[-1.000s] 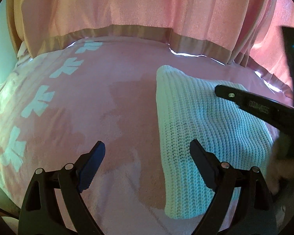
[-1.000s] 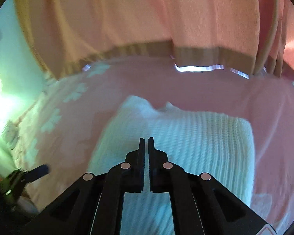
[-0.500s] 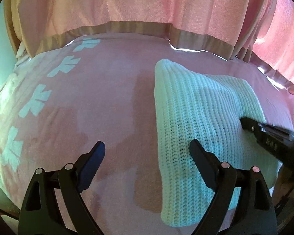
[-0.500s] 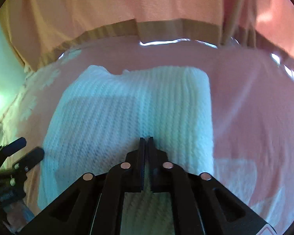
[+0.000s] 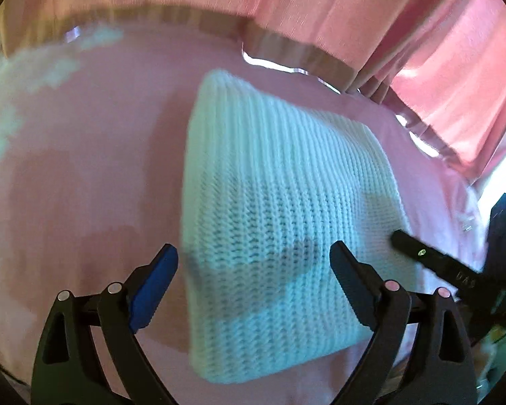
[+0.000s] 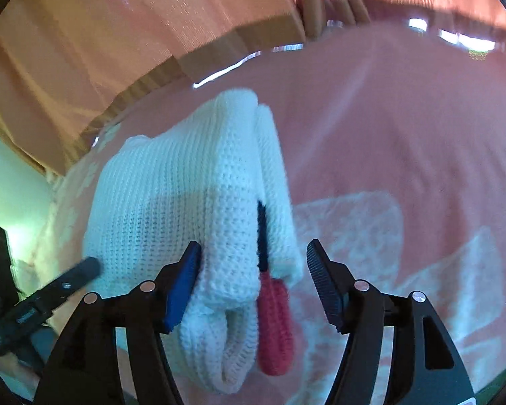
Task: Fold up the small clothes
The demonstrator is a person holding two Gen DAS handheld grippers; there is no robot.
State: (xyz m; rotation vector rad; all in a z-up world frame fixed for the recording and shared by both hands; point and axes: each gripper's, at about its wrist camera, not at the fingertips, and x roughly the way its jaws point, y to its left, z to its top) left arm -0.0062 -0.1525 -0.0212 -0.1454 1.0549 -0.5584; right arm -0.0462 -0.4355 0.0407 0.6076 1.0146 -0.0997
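Folded white knit sweater (image 6: pixel 172 202) lying on pink bedspread (image 6: pixel 404 118). R gripper (image 6: pixel 251 260) jaws opening, straddling folded edge w/ red trim, pads apparently clear. L gripper (image 5: pixel 253 263) spread wide, empty. Risk: retreating jaw snags knit, drags fold open.

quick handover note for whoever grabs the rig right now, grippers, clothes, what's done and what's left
Left gripper: open, empty, over the near edge of the white knit garment.
Right gripper: jaws opening, the garment's folded edge between them, right pad clear of it.
Garment lies folded in a compact block on the pink bedspread; a red part shows at the layered end.
Left: tidy or final fold if needed; no other clothes in view.
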